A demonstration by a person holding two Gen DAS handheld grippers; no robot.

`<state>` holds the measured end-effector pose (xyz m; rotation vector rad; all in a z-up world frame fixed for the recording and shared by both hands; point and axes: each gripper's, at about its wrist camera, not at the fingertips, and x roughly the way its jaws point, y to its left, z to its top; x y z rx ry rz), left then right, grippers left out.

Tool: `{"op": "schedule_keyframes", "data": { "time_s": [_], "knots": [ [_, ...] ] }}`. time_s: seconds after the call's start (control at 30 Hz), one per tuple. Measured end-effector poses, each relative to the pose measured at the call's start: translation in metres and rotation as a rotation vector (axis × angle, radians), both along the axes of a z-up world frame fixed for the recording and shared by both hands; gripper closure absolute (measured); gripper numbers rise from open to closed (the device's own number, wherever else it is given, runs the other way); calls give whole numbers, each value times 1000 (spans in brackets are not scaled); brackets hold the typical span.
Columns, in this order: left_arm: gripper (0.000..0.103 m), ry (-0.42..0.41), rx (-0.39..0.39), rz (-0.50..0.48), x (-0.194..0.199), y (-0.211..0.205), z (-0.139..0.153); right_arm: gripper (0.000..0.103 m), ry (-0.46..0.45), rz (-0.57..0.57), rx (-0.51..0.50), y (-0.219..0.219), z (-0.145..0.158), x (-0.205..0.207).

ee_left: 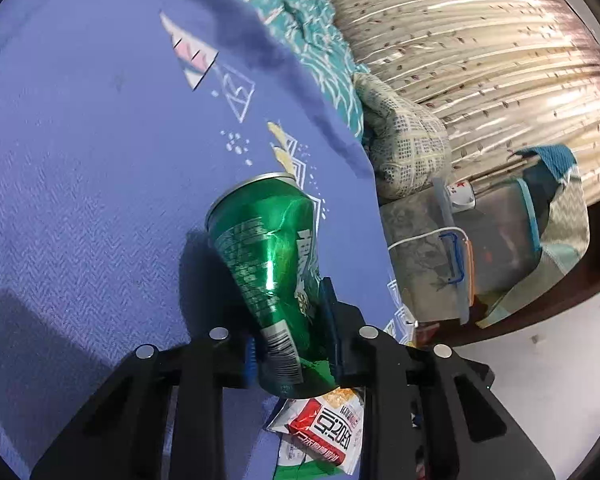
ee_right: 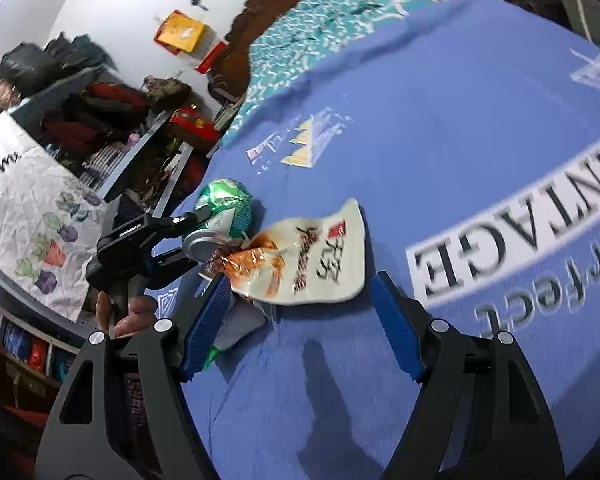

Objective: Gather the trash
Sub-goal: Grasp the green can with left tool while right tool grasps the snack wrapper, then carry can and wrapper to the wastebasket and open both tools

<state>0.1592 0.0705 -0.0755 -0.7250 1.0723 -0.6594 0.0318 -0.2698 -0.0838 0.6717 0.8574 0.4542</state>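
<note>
Left wrist: our left tongs [ee_left: 292, 344] clamp the dented green can [ee_left: 272, 264] low, above the bed [ee_left: 80, 160]; it could pivot out. Right tongs [ee_right: 300, 320] gape at 1 snack wrapper [ee_right: 312, 260].

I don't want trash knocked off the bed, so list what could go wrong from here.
1. The left tongs pinch the dented green can near one end only; it may pivot or slip out.
2. The red snack packet lies near the blue blanket's edge under the can and could get swept off.
3. The open right tongs may press the white wrapper flat instead of catching it.
</note>
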Motion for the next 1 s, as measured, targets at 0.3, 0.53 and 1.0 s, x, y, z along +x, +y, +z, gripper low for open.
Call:
{"op": "schedule_keyframes", "data": {
  "time_s": [0.3,0.53,1.0],
  "knots": [
    [83,-95,-88,28,-52,35,24,52,158,-128,310,-15,-15,-12],
    [83,-131,-88,23,-89,46,40,70,233,-179,373,7,-29,27],
    [83,-186,-43,-136,-101,-24,65,97,88,-285,388,-58,-16,-24]
  ]
}}
